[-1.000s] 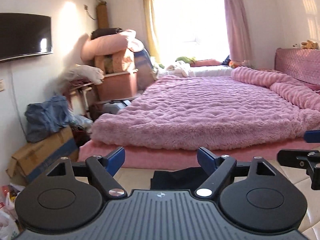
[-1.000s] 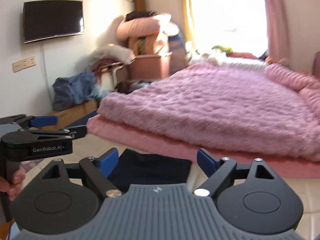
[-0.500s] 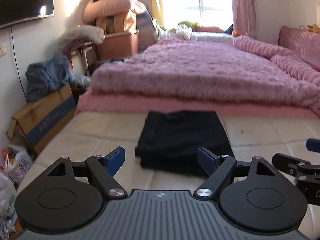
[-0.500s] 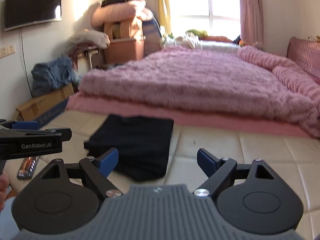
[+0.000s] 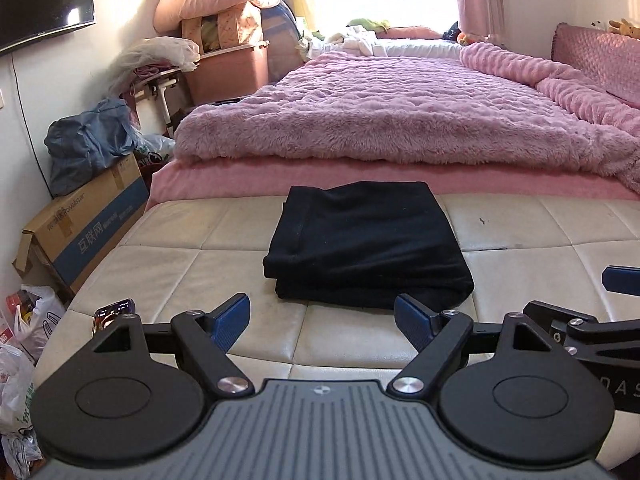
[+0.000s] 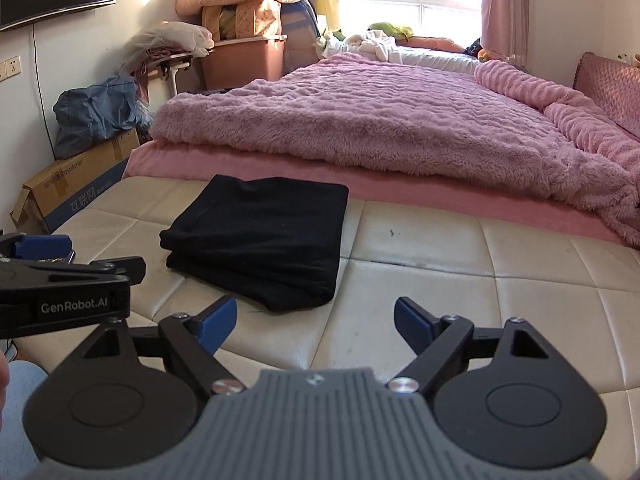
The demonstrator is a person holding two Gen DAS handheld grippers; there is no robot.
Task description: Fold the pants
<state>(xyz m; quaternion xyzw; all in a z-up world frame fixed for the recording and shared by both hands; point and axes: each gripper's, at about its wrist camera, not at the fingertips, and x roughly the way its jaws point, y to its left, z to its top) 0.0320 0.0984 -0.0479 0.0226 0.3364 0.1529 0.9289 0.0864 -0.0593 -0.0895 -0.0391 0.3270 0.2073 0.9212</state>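
Both grippers empty, fingers spread apart: left gripper [image 5: 322, 322] at the bottom of its frame, right gripper [image 6: 315, 320] likewise. Pants [image 5: 366, 242] lie folded into a compact black stack on the cream bench [image 5: 540, 224], mid-frame, against the pink bed [image 5: 400, 120] behind. A second ago both views pointed up at the bed with only the stack's edge showing; now they've tilted down and pulled back, whole stack visible, nothing touching it. Reads as fold finished, grippers retreating. Phone [image 5: 112, 314] sits lower left on the bench.
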